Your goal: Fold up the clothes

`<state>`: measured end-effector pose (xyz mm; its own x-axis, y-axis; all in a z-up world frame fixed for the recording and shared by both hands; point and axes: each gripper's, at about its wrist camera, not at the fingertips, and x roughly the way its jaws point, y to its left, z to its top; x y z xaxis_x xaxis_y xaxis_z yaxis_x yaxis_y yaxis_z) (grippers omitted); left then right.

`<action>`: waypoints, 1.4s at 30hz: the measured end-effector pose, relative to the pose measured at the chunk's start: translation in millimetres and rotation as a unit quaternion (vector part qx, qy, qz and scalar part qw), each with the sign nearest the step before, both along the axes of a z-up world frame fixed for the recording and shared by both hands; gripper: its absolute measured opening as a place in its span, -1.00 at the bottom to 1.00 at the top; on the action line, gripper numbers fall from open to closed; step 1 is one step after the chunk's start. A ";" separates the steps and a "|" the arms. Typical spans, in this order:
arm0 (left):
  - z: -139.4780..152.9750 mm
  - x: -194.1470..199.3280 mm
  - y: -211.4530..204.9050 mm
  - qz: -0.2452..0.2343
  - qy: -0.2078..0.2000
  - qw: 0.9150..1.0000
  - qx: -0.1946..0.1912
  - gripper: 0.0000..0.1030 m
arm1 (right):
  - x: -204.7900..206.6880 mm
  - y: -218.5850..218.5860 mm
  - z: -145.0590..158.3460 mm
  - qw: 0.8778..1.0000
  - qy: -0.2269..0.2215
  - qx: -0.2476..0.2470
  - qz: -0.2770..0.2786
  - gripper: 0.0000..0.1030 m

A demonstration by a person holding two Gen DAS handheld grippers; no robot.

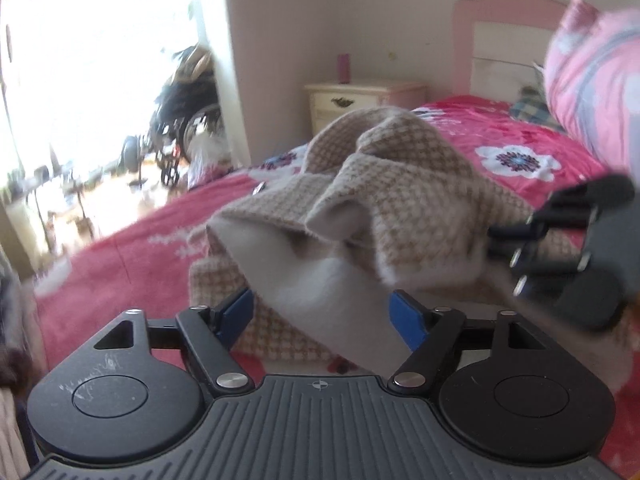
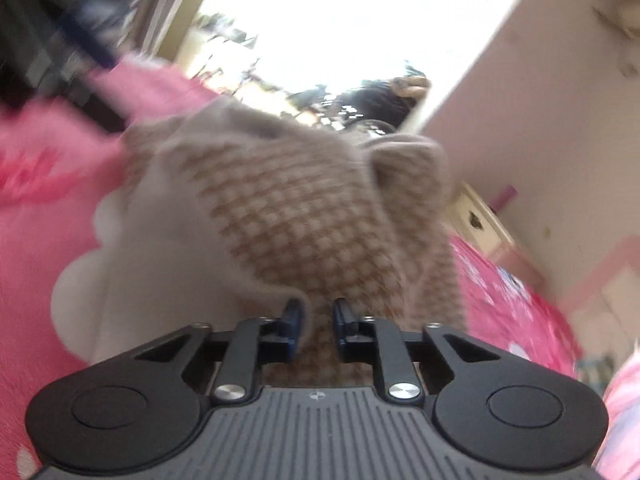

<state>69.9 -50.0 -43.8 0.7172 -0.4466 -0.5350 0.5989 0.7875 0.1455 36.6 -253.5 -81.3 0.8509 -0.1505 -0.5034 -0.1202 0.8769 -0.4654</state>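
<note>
One garment is in play: a beige knitted sweater with a small brown-and-cream check on the outside and a plain, fuzzy pale lining. It lies bunched in soft folds on the bed, near the edge that faces the bright window, with part of it lifted into a hump.

Two tools work on it. The left tool has its blue-padded fingers spread wide, and a pale fold of the sweater hangs between them; the pads do not press on it. In the right wrist view the right tool has its fingers drawn close together with only a narrow gap, and checked knit sits between and just beyond them; the picture is blurred, so whether the pads truly pinch the cloth cannot be told. From the left wrist view the right tool shows as a black shape against the sweater's right side.

The bed carries a pink-red cover printed with white flowers. One pink and grey patterned pillow leans at the head end, before a pink headboard. One cream nightstand stands beside the bed, with a small pink cylinder on top.
</note>
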 end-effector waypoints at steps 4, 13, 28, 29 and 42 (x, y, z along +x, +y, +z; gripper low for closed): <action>-7.3 -8.1 -22.8 -0.040 -0.053 0.997 0.049 0.59 | -8.6 -26.0 32.5 0.997 -0.020 0.065 -0.026 -0.81; -28.3 6.0 -86.3 -0.093 -0.191 0.967 0.141 0.59 | -9.4 -72.0 66.5 0.985 -0.029 0.166 -0.031 -0.82; -25.6 56.3 -133.6 -0.175 -0.194 0.958 0.119 0.28 | -21.7 -109.9 69.5 0.965 -0.013 0.258 -0.046 -0.78; -22.8 56.2 -134.5 -0.186 -0.188 0.958 0.114 0.06 | -25.6 -116.3 70.3 0.960 -0.006 0.277 -0.047 -0.76; 22.7 68.8 -136.3 -0.124 -0.115 0.985 -0.040 -0.65 | -76.9 -84.4 40.3 0.943 0.047 0.327 -0.030 0.39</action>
